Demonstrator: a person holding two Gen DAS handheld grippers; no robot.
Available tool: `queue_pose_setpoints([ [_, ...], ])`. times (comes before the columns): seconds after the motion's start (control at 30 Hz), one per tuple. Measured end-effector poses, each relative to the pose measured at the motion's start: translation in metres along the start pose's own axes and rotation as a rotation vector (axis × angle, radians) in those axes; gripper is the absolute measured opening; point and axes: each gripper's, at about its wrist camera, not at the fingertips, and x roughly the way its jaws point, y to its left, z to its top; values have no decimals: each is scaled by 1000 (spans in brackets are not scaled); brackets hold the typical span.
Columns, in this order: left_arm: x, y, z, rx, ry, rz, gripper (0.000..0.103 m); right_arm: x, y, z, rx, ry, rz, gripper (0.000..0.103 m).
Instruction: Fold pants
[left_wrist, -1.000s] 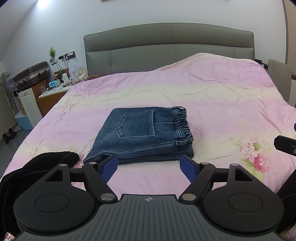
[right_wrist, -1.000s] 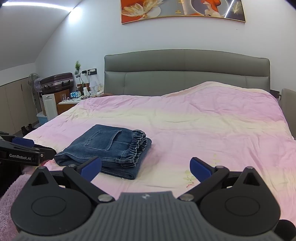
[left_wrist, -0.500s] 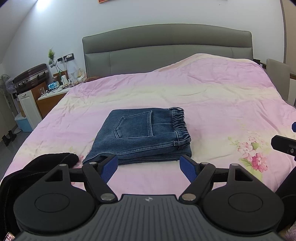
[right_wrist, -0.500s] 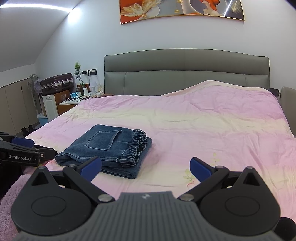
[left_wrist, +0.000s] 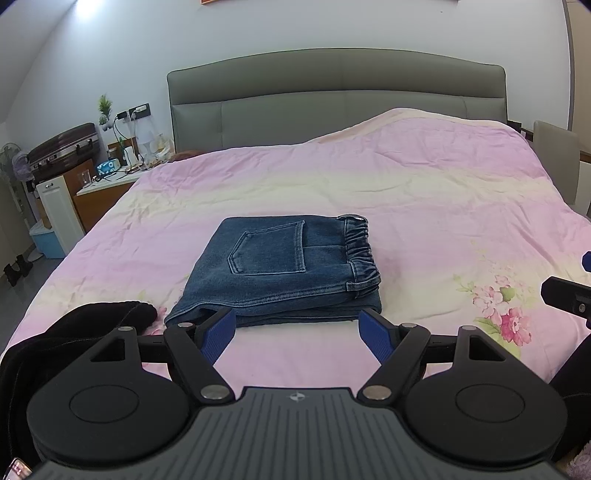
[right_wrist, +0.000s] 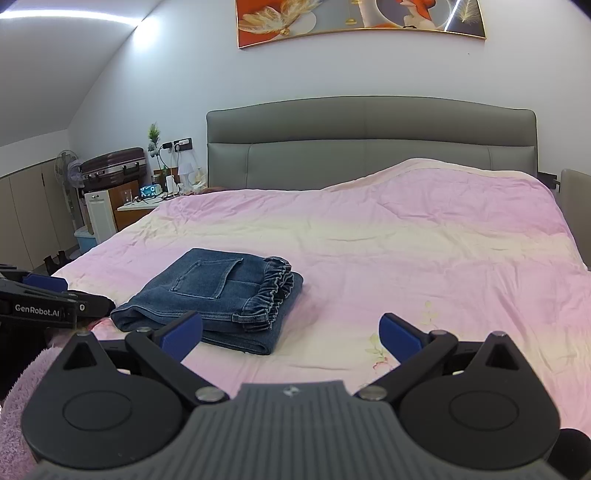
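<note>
The left gripper has its blue fingers spread wide and holds nothing; it hovers just at the near edge of the folded jeans, without touching them as far as I can see. The right gripper is also wide apart and empty, placed to the right of the jeans, near them.

The jeans lie in the middle of the bed, on the pink bedspread, as a compact rectangle with the back pocket on top and the elastic waistband at the right side. Judging from this, the folding looks finished, and the empty fingers suggest a release and not a new grasp.

A black garment lies at the near left, beside the jeans but apart from them. Nothing stands between the fingers and the jeans. The grey headboard and a cluttered nightstand are far away.
</note>
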Motion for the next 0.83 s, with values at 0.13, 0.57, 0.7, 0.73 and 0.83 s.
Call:
queue_pose_setpoints([
  [0.13, 0, -1, 0, 1, -1, -1, 89, 0, -1, 0, 1, 5, 0, 98],
  [0.57, -1, -5, 0, 23, -11, -5, 89, 1, -3, -1, 13, 21, -2, 98],
  [0.7, -1, -6, 1, 29, -12, -5, 90, 2, -5, 0, 15, 23, -1, 98],
  [0.73, -1, -7, 1, 26, -13, -9, 90, 2, -5, 0, 16, 24, -2, 98],
  [0.83, -1, -6, 2, 17, -12, -12, 90, 2, -5, 0, 18, 26, -1, 98],
])
